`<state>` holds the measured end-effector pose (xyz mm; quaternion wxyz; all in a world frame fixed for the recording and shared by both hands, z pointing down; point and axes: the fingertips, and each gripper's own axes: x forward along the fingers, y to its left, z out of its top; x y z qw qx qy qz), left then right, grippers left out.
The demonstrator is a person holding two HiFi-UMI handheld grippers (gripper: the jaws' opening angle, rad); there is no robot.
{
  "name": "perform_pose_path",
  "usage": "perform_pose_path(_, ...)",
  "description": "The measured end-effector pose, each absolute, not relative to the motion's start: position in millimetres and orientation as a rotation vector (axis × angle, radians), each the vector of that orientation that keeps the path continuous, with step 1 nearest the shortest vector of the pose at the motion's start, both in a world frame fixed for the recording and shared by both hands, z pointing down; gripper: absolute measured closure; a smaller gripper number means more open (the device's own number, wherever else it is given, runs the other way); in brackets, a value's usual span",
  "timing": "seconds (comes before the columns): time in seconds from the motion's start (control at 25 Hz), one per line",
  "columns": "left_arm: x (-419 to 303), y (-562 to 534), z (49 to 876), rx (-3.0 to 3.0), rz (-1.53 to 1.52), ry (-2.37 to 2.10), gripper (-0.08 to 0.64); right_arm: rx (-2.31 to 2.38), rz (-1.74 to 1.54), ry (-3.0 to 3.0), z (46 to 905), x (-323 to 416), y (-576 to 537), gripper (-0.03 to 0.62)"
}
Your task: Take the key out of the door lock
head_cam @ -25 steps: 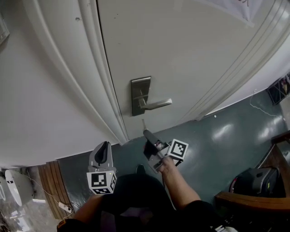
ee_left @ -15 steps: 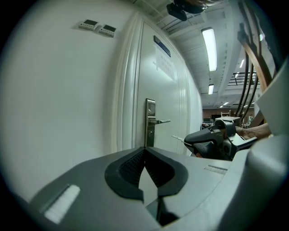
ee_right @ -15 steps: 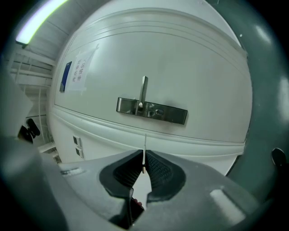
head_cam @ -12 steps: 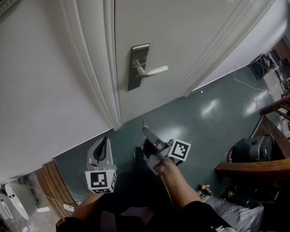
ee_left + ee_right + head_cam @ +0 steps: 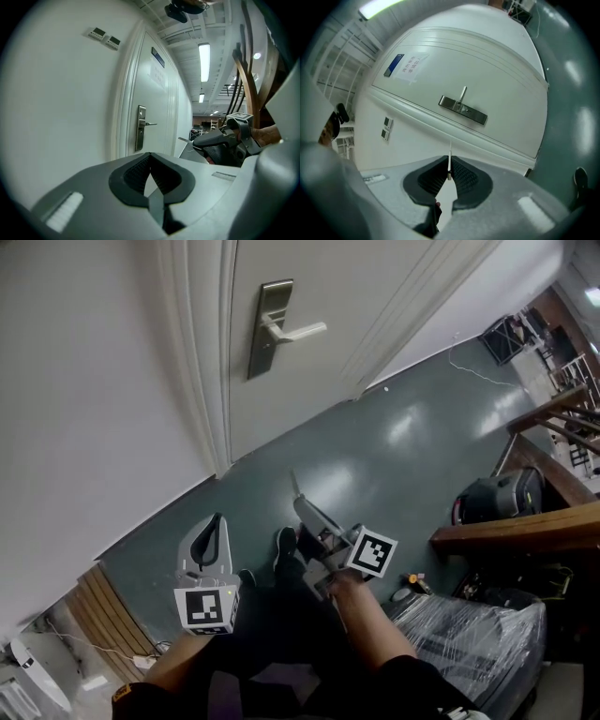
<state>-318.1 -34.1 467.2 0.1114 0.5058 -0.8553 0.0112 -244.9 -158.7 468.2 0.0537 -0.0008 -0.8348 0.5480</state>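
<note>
Now key betw. right hand-held gripper jaws, off door

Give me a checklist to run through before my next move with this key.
1. Key clamped in right claw: ok.
2. Key clear of the door: ok.
3. Left claw shut and empty: ok.
4. Door handle level: ok.
5. Grip firm enough to carry: cannot tell; the key sticks out past the pads.
</note>
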Motion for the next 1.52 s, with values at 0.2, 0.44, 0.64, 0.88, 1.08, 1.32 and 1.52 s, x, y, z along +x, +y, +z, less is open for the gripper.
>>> perform_pose_path(0.2, -289, -33, 460, 1.58, 0.016, -2.474, 0.541, 0.052, 1.598, -2.591, 459, -212, -144, 0.577)
perform_pose_path(0.44, -247, -40, 455, 1.669, 0.03, -2.427, 0.541, 0.109, 1.544, -2.612, 458, -162, -131, 0.577)
perform_pose_path(0.64, -199, -47, 451, 1.719, 0.05, -2.378, 0.541, 0.19, 1.5, -2.634, 466, -110, -132, 0.577)
perform_pose_path(0.88, -133, -46, 452, 1.736, 0.075, -2.355, 0.541, 0.252, 1.377, -2.681, 470, -43, -131, 0.577)
perform_pose_path(1.08, -79, -38, 439, 1.733, 0.078, -2.386, 0.541, 0.251, 1.22, -2.737, 462, 10, -118, 0.577)
perform_pose_path(1.32, -11, -7, 436, 1.675, 0.105, -2.427, 0.541, 0.249, 1.045, -2.791, 458, 76, -96, 0.577)
perform_pose_path(1.52, 33, 18, 442, 1.617, 0.144, -2.445, 0.541, 0.246, 0.947, -2.809, 457, 119, -75, 0.577)
